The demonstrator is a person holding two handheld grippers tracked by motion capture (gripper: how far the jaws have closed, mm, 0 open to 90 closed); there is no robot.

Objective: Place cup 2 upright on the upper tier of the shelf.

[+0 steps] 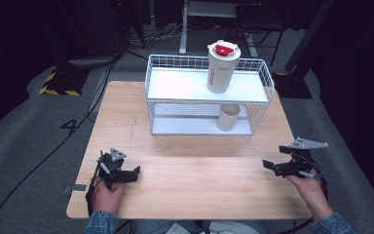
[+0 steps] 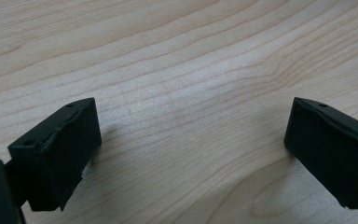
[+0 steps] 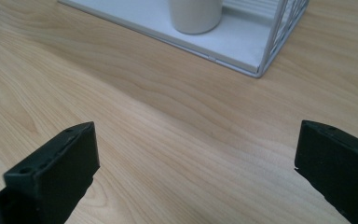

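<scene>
Small cup: we see the small cup [image 1: 228,117] standing upright on the bottom shelf of the white wire rack [image 1: 156,87], near its right end. In the right gripper view the small cup [image 3: 195,14] is at about 12 o'clock from the jaws, far ahead.
Big bottle: the tall bottle [image 1: 222,67] with the red lid stands upright on the top shelf, right above the small cup.
Which hand is nearer: we think the right gripper [image 1: 271,166] is nearer to the cup. From it, in the high view, the cup lies at about 11 o'clock. From the left gripper [image 1: 134,173] the cup lies at about 2 o'clock and is farther off.
Long axis: the cup stands straight up, so its long way runs up and down.
Right jaws: we see them wide open, with nothing between them but bare counter [image 3: 168,140]. They touch no thing.
Left jaws: we see them wide open too, low over the wood of the counter, and they hold nothing.
Next move, we guess: the right gripper goes forward to the open front of the bottom shelf.
</scene>
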